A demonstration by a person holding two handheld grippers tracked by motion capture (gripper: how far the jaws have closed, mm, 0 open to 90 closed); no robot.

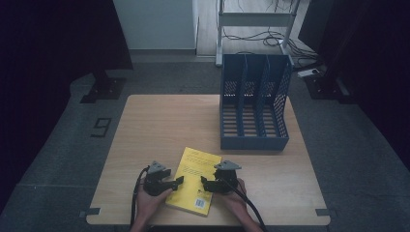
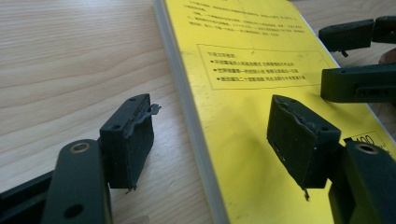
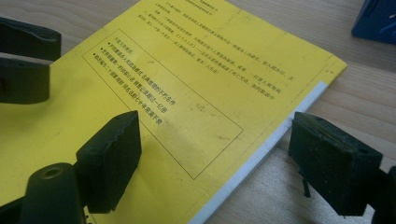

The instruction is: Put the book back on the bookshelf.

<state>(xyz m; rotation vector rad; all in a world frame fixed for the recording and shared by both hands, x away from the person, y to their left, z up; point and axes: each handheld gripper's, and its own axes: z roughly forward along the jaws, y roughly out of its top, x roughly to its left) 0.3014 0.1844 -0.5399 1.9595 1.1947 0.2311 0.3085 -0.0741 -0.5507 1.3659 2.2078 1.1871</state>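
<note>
The yellow book (image 1: 193,180) lies flat on the tabletop (image 1: 145,125), near its six o'clock edge, back cover with barcode facing up. Nothing has lifted it yet: both long edges rest on the wood. The left gripper (image 1: 180,181) sits at the book's nine o'clock side, fingers (image 2: 128,140) spread wide and straddling the page edge, one over wood, one over the cover, gripping nothing. The right gripper (image 1: 203,182) sits at three o'clock, its fingers (image 3: 109,161) also apart around the opposite edge, holding nothing. The blue file rack (image 1: 254,108) stands at one o'clock, well apart, slots empty. By my judgement, grasping, raising and filing the book all remain
</note>
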